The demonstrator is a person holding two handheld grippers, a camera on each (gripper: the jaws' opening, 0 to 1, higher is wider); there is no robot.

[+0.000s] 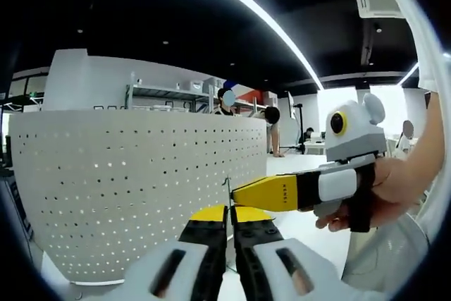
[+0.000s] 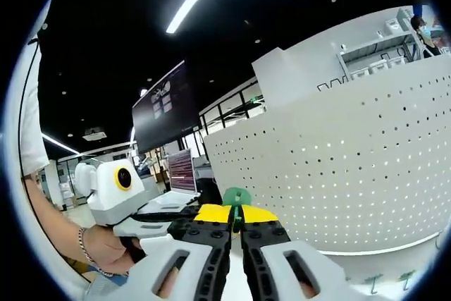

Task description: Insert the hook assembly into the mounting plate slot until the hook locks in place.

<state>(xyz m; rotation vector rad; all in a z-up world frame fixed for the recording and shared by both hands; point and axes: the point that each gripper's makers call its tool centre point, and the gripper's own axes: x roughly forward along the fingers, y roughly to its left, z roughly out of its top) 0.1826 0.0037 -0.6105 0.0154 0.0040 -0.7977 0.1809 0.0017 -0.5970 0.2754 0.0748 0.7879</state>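
Observation:
The mounting plate point(image 1: 127, 188) is a white perforated board standing upright, curved by the lens, just beyond my jaws; it also appears in the right gripper view point(image 2: 338, 167). My right gripper point(image 2: 236, 216) is shut on the hook assembly point(image 2: 236, 197), whose green piece sticks up between its yellow tips. In the left gripper view that gripper point(image 1: 238, 194) comes in from the right, held by a hand. A thin wire of the hook point(image 1: 227, 187) rises at its tip. My left gripper point(image 1: 229, 215) has its jaws together right under that wire; whether it pinches it is hidden.
A person's hand point(image 1: 394, 188) holds the right gripper, and a hand point(image 2: 106, 248) with a bracelet holds the left gripper point(image 2: 120, 188). Two green hooks point(image 2: 373, 281) lie on the white table by the plate's foot. Shelves, monitors and people stand behind.

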